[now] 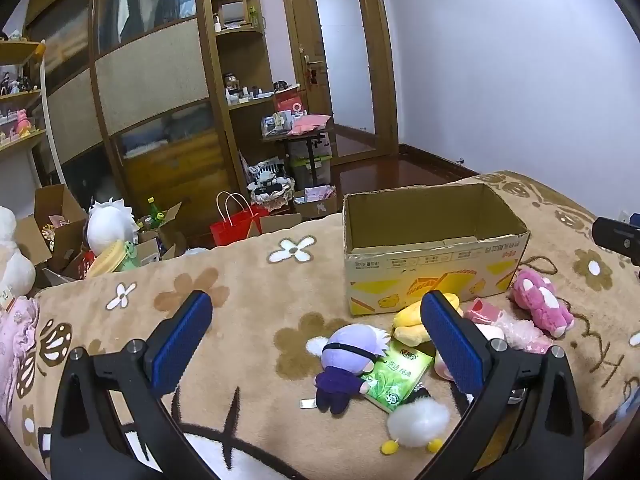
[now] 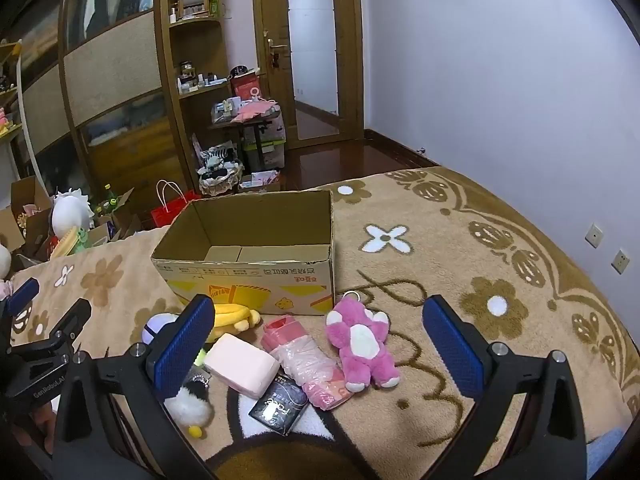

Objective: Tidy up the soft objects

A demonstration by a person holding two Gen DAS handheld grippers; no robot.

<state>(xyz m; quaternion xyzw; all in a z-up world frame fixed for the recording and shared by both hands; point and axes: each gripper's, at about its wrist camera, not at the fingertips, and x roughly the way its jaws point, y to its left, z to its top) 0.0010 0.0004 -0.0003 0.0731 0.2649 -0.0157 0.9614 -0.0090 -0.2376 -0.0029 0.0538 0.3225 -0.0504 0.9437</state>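
An open empty cardboard box stands on the patterned blanket. In front of it lie a purple-haired doll, a yellow plush, a pink plush bear, a white fluffy chick, a green tissue pack, a pink soft block, a pink wrapped pack and a black packet. My left gripper is open above the doll. My right gripper is open above the pink items.
The bed's far edge drops to a floor crowded with boxes, a red bag and a white plush. A wardrobe, a door and a wall stand behind.
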